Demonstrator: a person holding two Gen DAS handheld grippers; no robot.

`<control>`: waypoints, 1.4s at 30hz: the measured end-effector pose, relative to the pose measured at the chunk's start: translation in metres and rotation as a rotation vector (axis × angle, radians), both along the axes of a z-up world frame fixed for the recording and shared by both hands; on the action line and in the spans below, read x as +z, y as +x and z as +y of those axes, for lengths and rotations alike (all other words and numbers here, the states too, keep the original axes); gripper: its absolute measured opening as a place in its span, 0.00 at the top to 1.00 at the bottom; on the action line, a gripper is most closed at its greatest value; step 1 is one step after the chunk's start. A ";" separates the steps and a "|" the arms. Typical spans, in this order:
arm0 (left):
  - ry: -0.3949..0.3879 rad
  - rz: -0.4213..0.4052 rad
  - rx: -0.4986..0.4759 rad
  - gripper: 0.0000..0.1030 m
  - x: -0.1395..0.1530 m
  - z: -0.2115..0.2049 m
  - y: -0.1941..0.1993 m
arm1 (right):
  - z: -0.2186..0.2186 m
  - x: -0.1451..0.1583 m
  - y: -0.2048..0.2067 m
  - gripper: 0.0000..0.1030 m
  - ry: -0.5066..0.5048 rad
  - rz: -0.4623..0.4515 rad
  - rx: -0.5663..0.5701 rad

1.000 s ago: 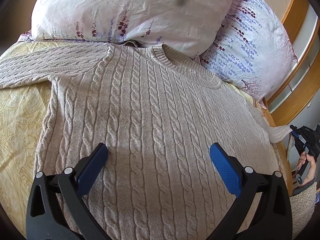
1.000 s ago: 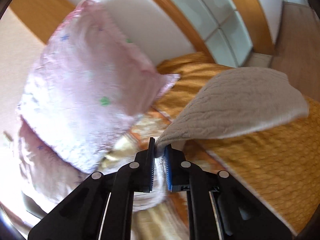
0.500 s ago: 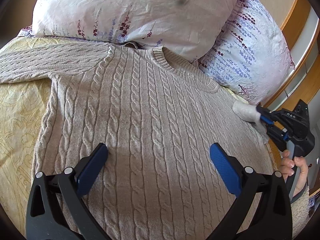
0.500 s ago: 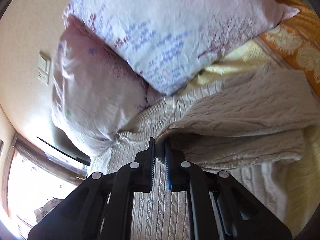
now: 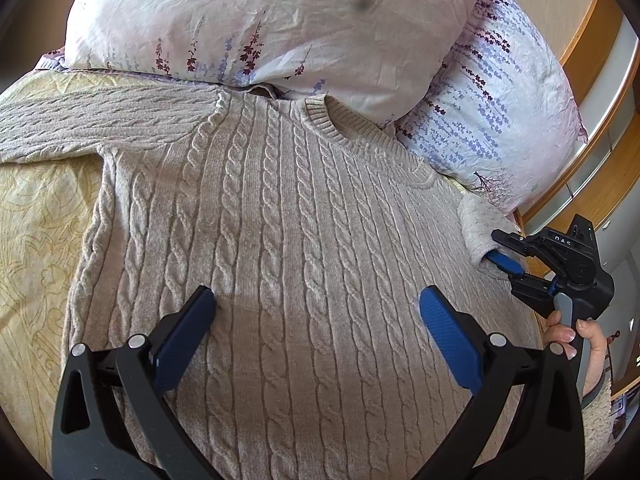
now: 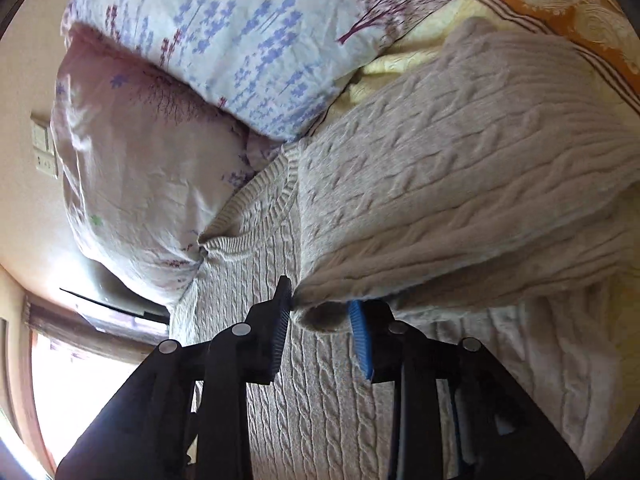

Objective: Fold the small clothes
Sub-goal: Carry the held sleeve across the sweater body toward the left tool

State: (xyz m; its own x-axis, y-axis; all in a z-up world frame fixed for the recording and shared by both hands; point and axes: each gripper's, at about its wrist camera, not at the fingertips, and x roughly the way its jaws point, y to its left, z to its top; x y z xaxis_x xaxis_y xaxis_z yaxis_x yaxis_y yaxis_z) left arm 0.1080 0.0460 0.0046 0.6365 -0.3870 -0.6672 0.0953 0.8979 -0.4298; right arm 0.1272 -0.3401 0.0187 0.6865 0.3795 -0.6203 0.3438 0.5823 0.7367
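Right tool [image 6: 320, 312] just opening, sleeve cuff [image 6: 320, 318] between.

Sweater [image 5: 288, 240] lies on bed [image 5: 36, 216]; pillows [image 5: 256, 20] behind its collar.

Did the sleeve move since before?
Yes. The sleeve came off the bed's edge onto the sweater, nearer the pillow; the right gripper just opened.

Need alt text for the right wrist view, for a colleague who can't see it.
The right tongs, jaws just opened, straddle the cuff of a sweater sleeve folded over the beige cable-knit sweater. Two floral pillows lie behind the collar.
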 end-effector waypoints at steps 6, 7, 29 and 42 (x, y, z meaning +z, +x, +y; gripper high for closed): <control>-0.011 -0.001 0.000 0.02 0.000 0.001 0.000 | -0.042 0.003 -0.029 0.64 0.043 0.000 -0.184; -0.013 -0.001 0.000 0.02 0.000 0.001 0.000 | -0.048 0.004 -0.034 0.64 0.050 -0.005 -0.212; -0.162 -0.030 0.018 0.02 -0.002 0.018 -0.002 | 0.063 0.045 0.060 0.91 -0.098 -0.121 0.125; -0.219 -0.058 0.024 0.02 -0.002 0.024 -0.005 | 0.161 0.001 0.117 0.91 -0.300 0.052 0.331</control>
